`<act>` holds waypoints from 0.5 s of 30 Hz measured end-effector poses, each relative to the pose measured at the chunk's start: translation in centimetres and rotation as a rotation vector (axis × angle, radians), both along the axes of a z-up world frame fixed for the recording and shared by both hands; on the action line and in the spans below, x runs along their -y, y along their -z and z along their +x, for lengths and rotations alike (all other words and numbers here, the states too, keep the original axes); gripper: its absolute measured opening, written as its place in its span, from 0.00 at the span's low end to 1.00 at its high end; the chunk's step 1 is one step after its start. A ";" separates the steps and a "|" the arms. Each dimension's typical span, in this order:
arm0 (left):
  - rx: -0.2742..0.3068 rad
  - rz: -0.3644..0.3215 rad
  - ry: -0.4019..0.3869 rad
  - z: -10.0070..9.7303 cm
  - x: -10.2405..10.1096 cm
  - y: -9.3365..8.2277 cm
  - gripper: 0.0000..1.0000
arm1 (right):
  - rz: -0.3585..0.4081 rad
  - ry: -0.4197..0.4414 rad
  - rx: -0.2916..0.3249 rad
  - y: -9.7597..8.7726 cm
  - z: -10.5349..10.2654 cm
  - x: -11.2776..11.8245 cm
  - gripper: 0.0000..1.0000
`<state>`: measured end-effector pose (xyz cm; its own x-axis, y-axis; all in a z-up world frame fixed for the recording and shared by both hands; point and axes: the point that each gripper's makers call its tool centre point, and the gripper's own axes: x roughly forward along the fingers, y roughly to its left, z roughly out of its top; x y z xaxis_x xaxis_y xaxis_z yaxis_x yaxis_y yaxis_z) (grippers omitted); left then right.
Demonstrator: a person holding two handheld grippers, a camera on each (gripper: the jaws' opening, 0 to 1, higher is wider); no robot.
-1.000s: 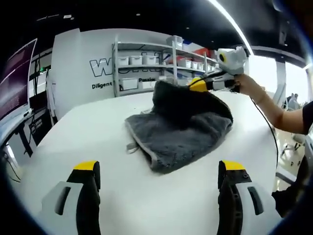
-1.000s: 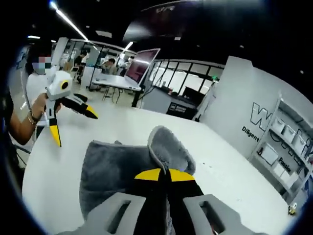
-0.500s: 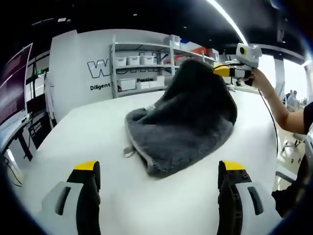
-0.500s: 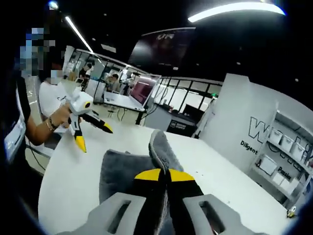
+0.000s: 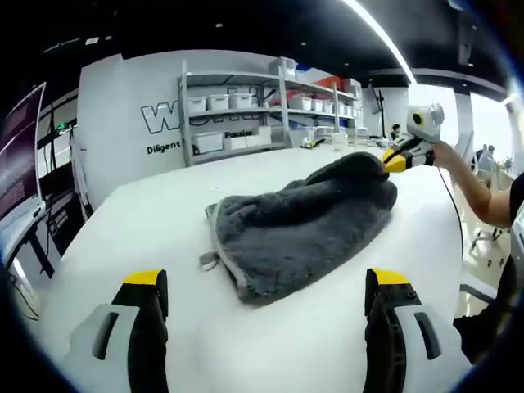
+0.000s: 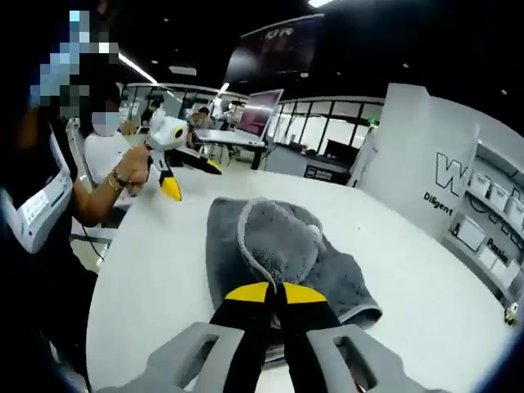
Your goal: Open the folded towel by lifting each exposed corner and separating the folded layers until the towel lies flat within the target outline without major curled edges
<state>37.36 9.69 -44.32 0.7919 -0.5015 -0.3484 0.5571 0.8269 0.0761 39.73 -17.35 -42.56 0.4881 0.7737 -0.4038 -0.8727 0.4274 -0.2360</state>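
The left gripper [image 5: 266,303] hovers, fingers wide apart and empty, over bare white tabletop [image 5: 147,213]. Mid-table, the grey towel [image 5: 295,225] lies bunched; the right gripper [image 6: 274,296] pinches its far edge, apparently raised.

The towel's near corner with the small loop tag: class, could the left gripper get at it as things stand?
Probably yes. The left gripper is open and hangs above bare white table, and the loop tag on the grey towel lies just ahead, uncovered. The right gripper holds the far edge, out of the way.
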 end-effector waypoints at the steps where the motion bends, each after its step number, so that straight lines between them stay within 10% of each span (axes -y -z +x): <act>1: 0.001 -0.001 0.000 0.0 0.1 0.0 0.99 | -0.030 0.015 -0.004 0.9 0.3 0.3 0.00; 15: -0.010 0.007 -0.005 0.1 0.3 0.2 0.99 | -0.142 0.020 -0.020 4.4 0.0 -0.6 0.15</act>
